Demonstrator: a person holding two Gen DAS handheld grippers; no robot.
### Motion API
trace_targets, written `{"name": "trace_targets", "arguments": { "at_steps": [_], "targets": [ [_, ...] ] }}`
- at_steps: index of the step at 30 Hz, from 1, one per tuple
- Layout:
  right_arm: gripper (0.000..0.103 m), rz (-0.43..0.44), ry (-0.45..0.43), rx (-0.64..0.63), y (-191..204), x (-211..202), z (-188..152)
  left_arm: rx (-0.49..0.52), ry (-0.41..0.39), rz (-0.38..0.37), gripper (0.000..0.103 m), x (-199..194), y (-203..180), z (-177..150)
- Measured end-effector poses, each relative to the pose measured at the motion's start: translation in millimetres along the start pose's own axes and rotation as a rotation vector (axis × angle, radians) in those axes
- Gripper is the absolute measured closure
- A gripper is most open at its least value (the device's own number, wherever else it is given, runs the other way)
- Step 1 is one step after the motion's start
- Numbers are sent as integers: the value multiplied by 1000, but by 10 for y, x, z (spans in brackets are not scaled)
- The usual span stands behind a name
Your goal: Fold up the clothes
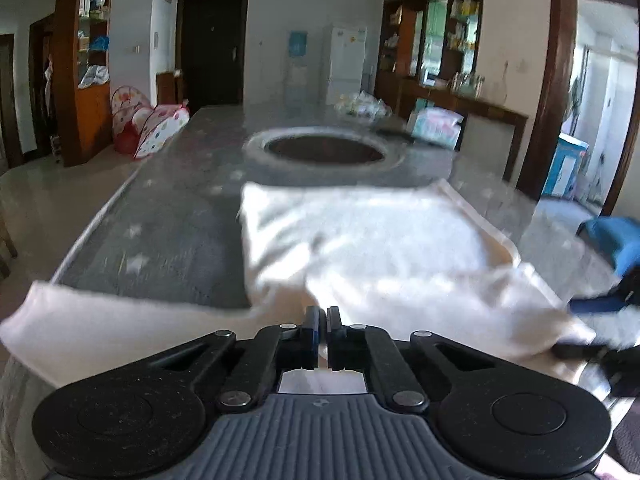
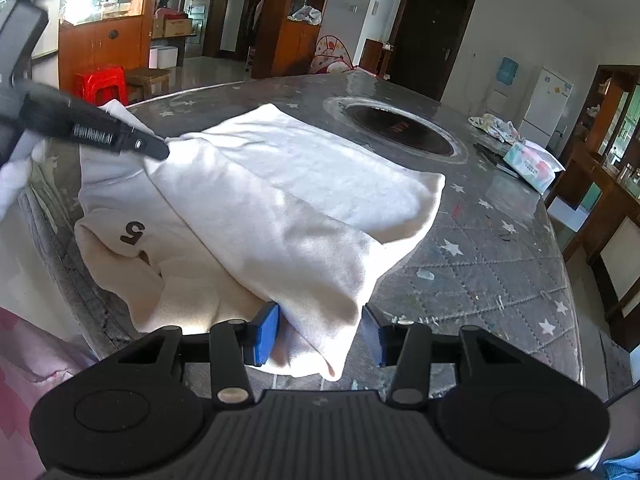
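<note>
A white garment (image 2: 256, 200) printed with a dark "5" lies partly folded on the star-patterned grey tabletop (image 2: 480, 264), near its front edge. The left claw (image 1: 323, 322) is pinched together on the cloth's edge. The right claw (image 2: 320, 336) stands apart, its blue pads (image 2: 266, 332) straddling a folded corner.

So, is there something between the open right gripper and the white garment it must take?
Nothing visible. The right gripper is open, with the white garment corner already lying between its blue pads. The left gripper is shut on the cloth.
</note>
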State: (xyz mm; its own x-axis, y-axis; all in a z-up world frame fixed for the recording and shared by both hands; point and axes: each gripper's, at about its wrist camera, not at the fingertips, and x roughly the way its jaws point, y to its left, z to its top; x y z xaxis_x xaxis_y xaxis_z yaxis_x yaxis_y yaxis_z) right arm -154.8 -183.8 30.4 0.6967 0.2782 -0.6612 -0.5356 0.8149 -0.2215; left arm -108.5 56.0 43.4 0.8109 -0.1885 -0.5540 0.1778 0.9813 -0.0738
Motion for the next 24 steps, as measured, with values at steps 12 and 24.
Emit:
{"name": "trace_targets", "arguments": {
  "at_steps": [12,24],
  "targets": [
    [47,-22,-44,-17,62,26,-12,63,-199,-167,101,-383,-393,772],
    [50,-178,-75,1,-2,-3,-81,90,-227,-212,101,-425,-518,943]
  ]
}}
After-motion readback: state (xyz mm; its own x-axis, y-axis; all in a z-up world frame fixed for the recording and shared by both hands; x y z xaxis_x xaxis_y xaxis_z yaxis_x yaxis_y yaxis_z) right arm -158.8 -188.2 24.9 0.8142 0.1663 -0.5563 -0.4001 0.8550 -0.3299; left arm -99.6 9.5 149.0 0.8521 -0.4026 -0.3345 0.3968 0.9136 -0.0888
